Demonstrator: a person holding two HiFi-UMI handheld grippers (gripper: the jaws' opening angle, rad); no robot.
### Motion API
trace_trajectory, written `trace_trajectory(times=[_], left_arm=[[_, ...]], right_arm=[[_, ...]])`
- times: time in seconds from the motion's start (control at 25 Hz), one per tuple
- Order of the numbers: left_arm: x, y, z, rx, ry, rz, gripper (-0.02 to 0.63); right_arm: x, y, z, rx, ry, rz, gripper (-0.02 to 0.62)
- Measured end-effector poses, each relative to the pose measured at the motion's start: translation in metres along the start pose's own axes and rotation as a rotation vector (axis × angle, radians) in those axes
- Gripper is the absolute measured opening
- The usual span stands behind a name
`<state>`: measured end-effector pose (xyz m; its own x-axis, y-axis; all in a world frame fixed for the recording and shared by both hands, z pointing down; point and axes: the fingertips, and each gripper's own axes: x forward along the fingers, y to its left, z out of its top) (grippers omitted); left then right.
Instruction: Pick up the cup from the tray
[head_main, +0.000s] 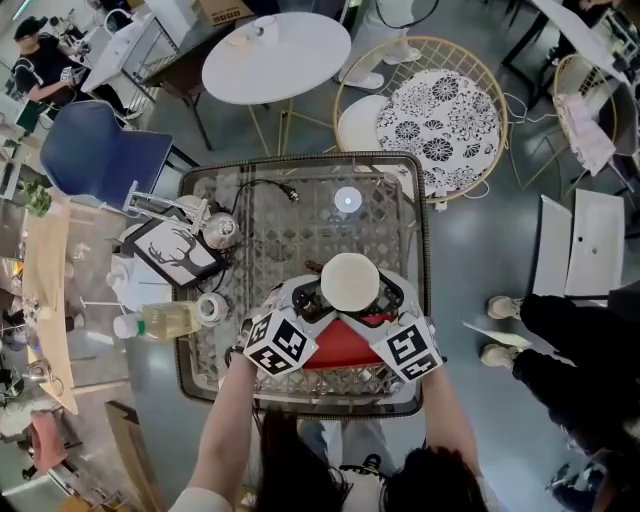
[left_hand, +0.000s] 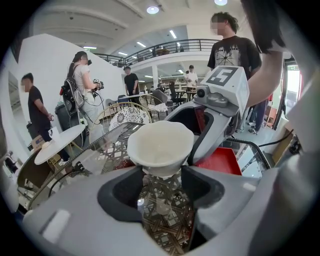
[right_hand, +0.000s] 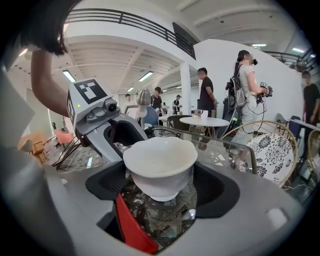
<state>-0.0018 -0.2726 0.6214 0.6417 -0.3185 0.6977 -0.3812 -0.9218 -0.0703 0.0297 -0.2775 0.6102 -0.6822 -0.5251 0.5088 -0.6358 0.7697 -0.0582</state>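
Note:
A white cup (head_main: 349, 282) with a wavy rim hangs above the glass table, just beyond the red tray (head_main: 335, 350). My left gripper (head_main: 312, 300) comes at it from the left, and in the left gripper view its jaws (left_hand: 161, 180) pinch the cup (left_hand: 160, 147) low at its narrow foot. My right gripper (head_main: 386, 298) stands on the other side. In the right gripper view its jaws (right_hand: 161, 192) stand wide around the cup's bowl (right_hand: 160, 167) with small gaps at jaw level. The tray's red edge (right_hand: 132, 227) shows below.
The glass-topped rattan table (head_main: 300, 220) carries a bottle (head_main: 160, 320), a can (head_main: 210, 308), a framed deer picture (head_main: 175, 250), a silver pot (head_main: 220, 230) and a cable (head_main: 260, 185) on its left side. A floral-cushioned chair (head_main: 435, 120) and a white round table (head_main: 275, 55) stand beyond. People stand nearby.

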Motion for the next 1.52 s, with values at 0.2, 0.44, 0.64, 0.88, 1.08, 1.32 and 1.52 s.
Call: trace_trajectory(times=[0.2, 0.44, 0.64, 0.88, 1.08, 1.32, 1.52], left_arm=[[0.0, -0.001, 0.001, -0.004, -0.001, 0.009, 0.242], [0.0, -0.002, 0.0, -0.01, 0.001, 0.027, 0.239], [0.0, -0.006, -0.001, -0.048, -0.018, 0.042, 0.229], [-0.012, -0.01, -0.002, -0.058, -0.02, 0.12, 0.229], [-0.042, -0.013, 0.006, -0.166, -0.094, 0.16, 0.229], [-0.084, -0.008, 0.048, -0.284, -0.251, 0.238, 0.17], [-0.107, -0.023, 0.058, -0.351, -0.287, 0.314, 0.002]], right_arm=[[-0.001, 0.0, -0.001, 0.004, 0.004, 0.0, 0.433], [-0.002, -0.001, -0.002, 0.0, 0.021, -0.013, 0.433], [-0.007, 0.0, -0.004, 0.001, 0.03, -0.014, 0.431], [-0.026, -0.004, 0.009, 0.037, -0.021, -0.04, 0.429], [-0.053, -0.011, 0.011, 0.117, -0.053, -0.074, 0.413], [-0.086, 0.003, 0.038, 0.129, -0.1, -0.152, 0.31], [-0.115, 0.02, 0.066, 0.171, -0.161, -0.264, 0.023]])
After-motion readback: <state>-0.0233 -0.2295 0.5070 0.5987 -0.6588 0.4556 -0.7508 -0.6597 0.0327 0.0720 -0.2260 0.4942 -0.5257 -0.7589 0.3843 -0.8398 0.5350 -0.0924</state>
